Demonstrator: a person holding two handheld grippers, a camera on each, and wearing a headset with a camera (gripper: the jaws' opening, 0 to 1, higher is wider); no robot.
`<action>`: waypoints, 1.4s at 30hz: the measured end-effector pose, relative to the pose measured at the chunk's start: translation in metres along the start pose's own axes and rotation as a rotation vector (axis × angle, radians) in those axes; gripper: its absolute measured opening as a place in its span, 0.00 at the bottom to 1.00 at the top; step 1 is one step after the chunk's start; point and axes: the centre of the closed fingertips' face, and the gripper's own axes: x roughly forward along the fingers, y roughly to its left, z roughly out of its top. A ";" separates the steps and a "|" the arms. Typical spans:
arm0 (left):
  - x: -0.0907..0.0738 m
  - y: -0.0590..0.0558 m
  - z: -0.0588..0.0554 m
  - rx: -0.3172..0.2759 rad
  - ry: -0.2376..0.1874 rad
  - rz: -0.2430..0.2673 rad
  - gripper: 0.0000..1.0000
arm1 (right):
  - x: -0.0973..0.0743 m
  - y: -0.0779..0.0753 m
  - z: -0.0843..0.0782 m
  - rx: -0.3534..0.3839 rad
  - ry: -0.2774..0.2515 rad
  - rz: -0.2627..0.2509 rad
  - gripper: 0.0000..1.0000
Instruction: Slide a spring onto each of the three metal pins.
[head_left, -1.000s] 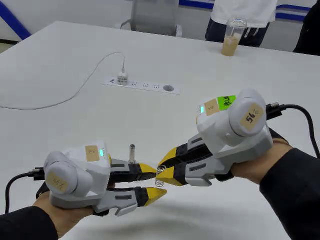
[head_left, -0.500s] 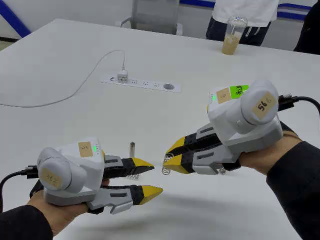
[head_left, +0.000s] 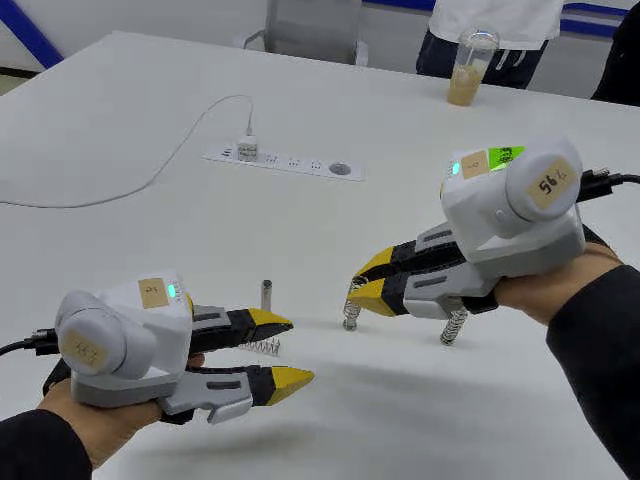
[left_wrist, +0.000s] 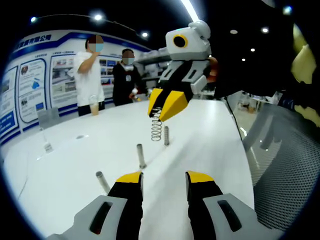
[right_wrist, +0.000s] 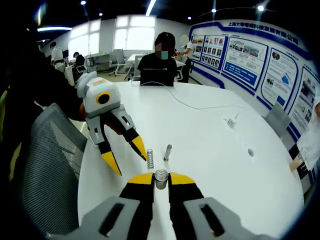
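Yellow-tipped right tongs pinched on spring beside pin; left tongs parted wide, empty.

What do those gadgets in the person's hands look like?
The left gripper and right gripper match: rounded pale grey bodies, black fingers tipped yellow, tan handwritten stickers, a small green light, a black cable at the back. The right one also bears a green sticker. Sleeves are black.

A label on the right gripper reads "56".
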 end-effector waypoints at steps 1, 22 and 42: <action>-0.001 0.000 0.000 -0.002 0.000 0.002 0.35 | 0.000 -0.002 0.000 0.004 -0.001 -0.008 0.12; -0.015 0.012 -0.006 -0.025 -0.001 0.050 0.38 | 0.015 -0.039 -0.015 0.085 -0.005 -0.118 0.12; -0.020 0.014 -0.009 -0.047 0.006 0.053 0.38 | 0.026 -0.039 -0.022 0.119 -0.001 -0.110 0.12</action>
